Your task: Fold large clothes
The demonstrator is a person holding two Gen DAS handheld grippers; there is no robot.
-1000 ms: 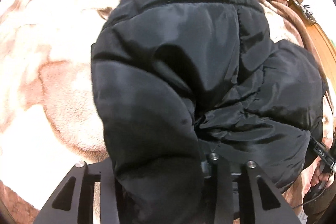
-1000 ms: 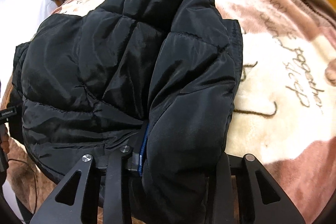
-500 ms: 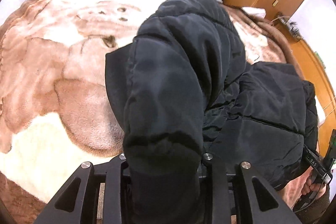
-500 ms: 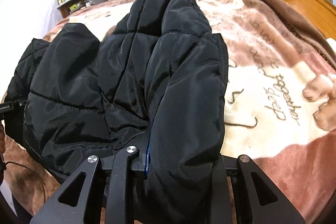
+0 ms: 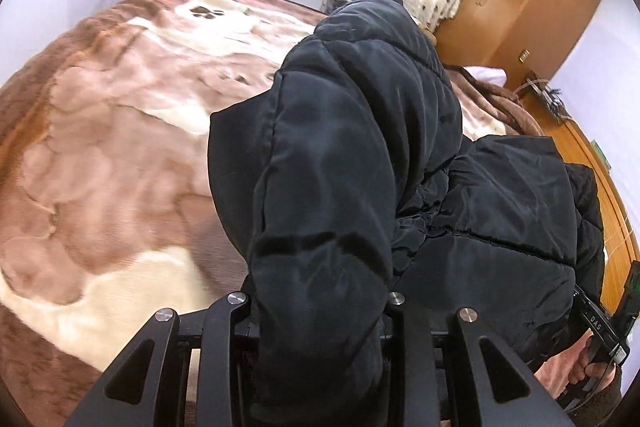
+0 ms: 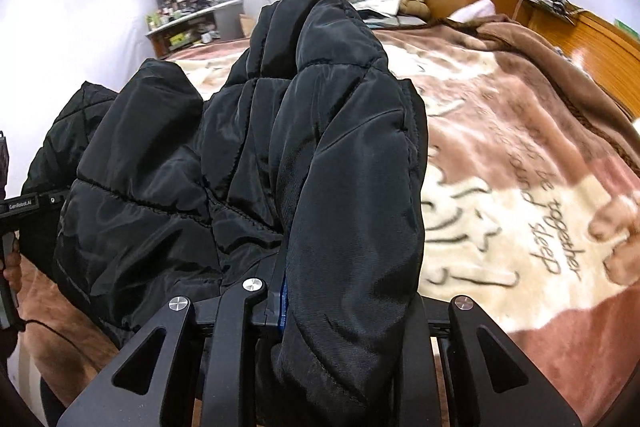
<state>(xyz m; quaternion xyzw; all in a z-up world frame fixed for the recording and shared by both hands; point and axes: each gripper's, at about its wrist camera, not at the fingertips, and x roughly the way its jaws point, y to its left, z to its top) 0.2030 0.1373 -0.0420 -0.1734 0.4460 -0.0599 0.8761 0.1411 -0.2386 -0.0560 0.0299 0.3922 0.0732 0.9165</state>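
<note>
Both tongs are clamped on the black puffer jacket (image 5: pixel 360 187): the left gripper (image 5: pixel 320 311) pinches one bunched edge, the right gripper (image 6: pixel 340 307) another. The jacket hangs between them, raised above the brown blanket (image 5: pixel 100 167) near the bed's near edge.

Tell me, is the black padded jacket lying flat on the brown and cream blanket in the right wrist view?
No, the black padded jacket is bunched and lifted above the brown and cream blanket, clamped in the right gripper's jaws.

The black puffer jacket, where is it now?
The black puffer jacket fills the centre of both wrist views, clamped in the left gripper and right gripper, above the brown blanket.
</note>
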